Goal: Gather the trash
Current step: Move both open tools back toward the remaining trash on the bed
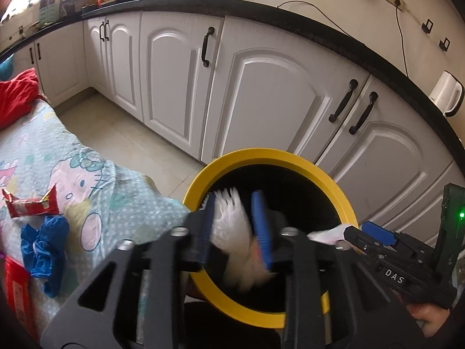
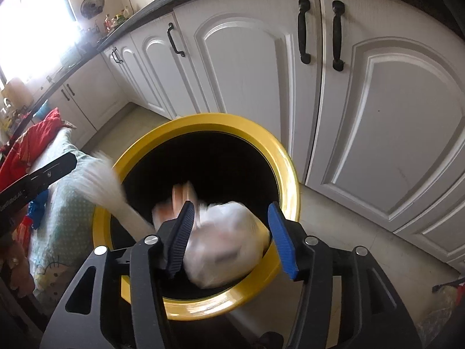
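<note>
Over the yellow-rimmed bin (image 1: 290, 161), the left gripper (image 1: 237, 224) is standing partly open around a blurred white plastic bag (image 1: 232, 232). Only the right-wrist view is showing the right gripper (image 2: 232, 237) gaping wide, a white bundle (image 2: 229, 247) loose between its jaws above the bin's mouth. Only the left-wrist view is showing the red wrapper (image 1: 32, 206) and blue glove (image 1: 43, 247) lying on the patterned sheet (image 1: 122, 192).

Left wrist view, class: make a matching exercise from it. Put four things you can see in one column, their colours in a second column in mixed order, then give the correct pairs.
Things:
1. bin rim
2. crumpled glove
3. cupboard handles
4. snack wrapper

Colours:
A. black
B. red
C. yellow
D. blue

Pairs: 1-C, 2-D, 3-A, 4-B
</note>
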Action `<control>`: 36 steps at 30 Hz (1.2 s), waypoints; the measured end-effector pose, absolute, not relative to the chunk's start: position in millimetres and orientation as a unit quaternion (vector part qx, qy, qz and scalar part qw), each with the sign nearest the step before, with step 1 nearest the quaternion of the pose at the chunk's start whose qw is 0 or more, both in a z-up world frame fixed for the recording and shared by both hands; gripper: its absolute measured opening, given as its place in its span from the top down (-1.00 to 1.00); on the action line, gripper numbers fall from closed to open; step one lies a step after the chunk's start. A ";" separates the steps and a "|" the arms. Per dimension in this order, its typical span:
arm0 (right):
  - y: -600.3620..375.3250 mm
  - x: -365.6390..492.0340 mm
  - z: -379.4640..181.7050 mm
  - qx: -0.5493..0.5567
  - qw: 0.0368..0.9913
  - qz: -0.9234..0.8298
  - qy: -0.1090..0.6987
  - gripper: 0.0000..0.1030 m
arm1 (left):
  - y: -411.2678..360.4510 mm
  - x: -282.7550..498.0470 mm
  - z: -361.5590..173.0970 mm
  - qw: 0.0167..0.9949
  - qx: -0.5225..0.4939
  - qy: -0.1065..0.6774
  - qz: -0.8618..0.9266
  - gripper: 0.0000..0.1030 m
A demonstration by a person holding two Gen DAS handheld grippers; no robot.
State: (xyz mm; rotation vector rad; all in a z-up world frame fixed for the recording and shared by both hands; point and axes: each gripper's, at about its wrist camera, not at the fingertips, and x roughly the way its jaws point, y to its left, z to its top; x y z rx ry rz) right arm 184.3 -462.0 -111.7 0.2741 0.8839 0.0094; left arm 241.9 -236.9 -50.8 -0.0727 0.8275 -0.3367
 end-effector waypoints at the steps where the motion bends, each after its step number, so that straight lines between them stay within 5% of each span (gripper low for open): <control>1: -462.4 184.4 -111.1 0.130 0.896 0.002 0.425 -0.08 | -235.6 241.7 -49.3 0.901 -0.037 0.400 -0.162 0.35; 20: -453.2 163.5 -73.2 0.120 0.918 -0.006 0.379 -0.48 | -189.0 217.4 -14.6 0.910 -0.089 0.375 -0.152 -0.78; 36: -387.4 144.7 -14.0 0.083 0.942 0.057 0.320 -0.66 | -133.1 180.5 19.1 0.931 -0.109 0.324 -0.125 -0.79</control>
